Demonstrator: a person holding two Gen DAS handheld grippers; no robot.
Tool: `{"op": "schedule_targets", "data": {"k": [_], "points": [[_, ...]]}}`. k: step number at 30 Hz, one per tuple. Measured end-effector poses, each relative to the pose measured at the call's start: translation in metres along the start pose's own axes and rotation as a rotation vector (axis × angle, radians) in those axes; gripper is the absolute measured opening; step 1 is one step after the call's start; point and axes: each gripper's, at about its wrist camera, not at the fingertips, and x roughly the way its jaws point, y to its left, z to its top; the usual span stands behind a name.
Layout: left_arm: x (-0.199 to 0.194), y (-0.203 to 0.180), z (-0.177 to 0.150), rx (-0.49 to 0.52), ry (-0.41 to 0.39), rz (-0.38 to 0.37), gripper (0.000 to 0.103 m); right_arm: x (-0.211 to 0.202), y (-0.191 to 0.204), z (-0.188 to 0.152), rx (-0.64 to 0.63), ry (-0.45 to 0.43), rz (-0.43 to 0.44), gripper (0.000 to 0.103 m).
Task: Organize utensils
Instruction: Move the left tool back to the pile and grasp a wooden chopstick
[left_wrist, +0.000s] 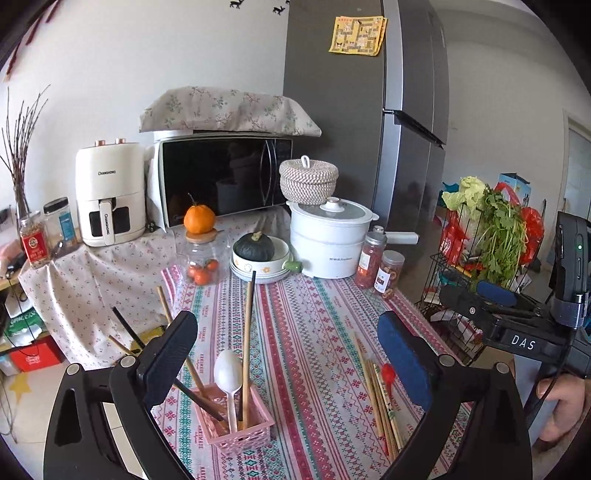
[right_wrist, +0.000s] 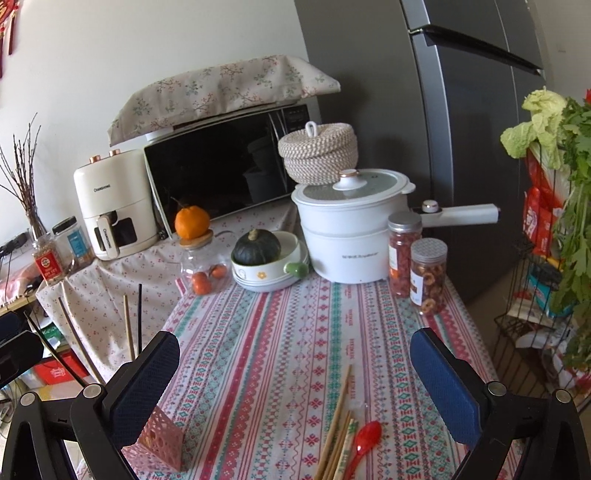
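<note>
A pink lattice holder (left_wrist: 240, 424) stands on the striped tablecloth and holds a white spoon (left_wrist: 228, 373) and several chopsticks (left_wrist: 248, 347). It also shows in the right wrist view (right_wrist: 159, 441). Loose wooden chopsticks (left_wrist: 382, 402) and a red spoon (left_wrist: 388, 374) lie flat to its right; they show in the right wrist view as chopsticks (right_wrist: 338, 435) and red spoon (right_wrist: 364, 445). My left gripper (left_wrist: 288, 365) is open and empty above the holder. My right gripper (right_wrist: 295, 384) is open and empty above the loose utensils, and its body shows in the left wrist view (left_wrist: 517, 325).
At the table's back stand a glass jar with an orange on top (left_wrist: 201, 254), a bowl with a dark squash (left_wrist: 258, 258), a white pot (left_wrist: 328, 243) and two snack jars (left_wrist: 380, 266). A wire rack of vegetables (left_wrist: 480, 251) stands right. A fridge (left_wrist: 369, 110) is behind.
</note>
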Motion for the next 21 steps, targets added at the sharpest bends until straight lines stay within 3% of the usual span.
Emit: {"op": "schedule_targets", "data": {"k": [7, 12, 21], "points": [[0.03, -0.04, -0.009, 0.036, 0.093, -0.066, 0.099, 0.005, -0.032, -0.007, 0.027, 0.051, -0.067, 0.103], [0.07, -0.059, -0.025, 0.022, 0.232, -0.087, 0.099, 0.018, -0.055, -0.014, 0.038, 0.103, -0.145, 0.103], [0.143, -0.077, -0.052, 0.015, 0.419, -0.022, 0.099, 0.071, -0.088, -0.046, 0.027, 0.326, -0.221, 0.103]]}}
